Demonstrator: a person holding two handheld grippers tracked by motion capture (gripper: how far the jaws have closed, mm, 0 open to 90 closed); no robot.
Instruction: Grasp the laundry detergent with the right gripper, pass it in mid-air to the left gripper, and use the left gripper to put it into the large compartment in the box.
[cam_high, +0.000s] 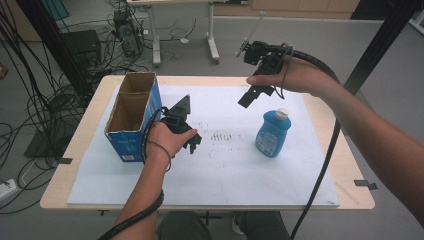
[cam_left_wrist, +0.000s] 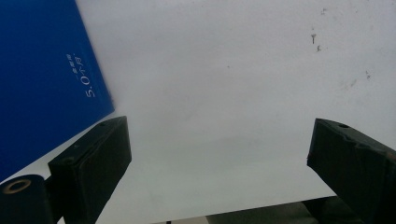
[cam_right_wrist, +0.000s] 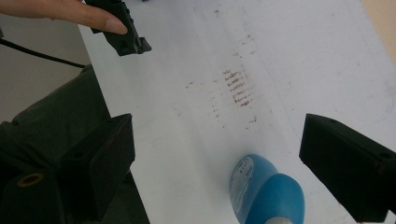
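A blue bottle with a white cap (cam_high: 273, 132) stands on the white sheet, right of centre. An open-topped blue cardboard box (cam_high: 131, 117) stands at the sheet's left. My left gripper (cam_high: 194, 142) rests low beside the box's right side, jaws wide apart over bare sheet. In the left gripper view (cam_left_wrist: 219, 149) the box wall (cam_left_wrist: 42, 79) lies to the left. My right gripper (cam_high: 249, 97) hangs in the air behind and left of the bottle. In the right gripper view (cam_right_wrist: 217, 154) its jaws are open, with the bottle (cam_right_wrist: 266, 191) below and between them, untouched.
The white sheet (cam_high: 240, 175) covers a wooden table (cam_high: 350, 165) and bears brown smudge marks (cam_high: 220, 136) at its middle. Cables and a desk's legs (cam_high: 212, 47) lie on the floor behind. Black frame posts (cam_high: 380, 45) rise at both back corners.
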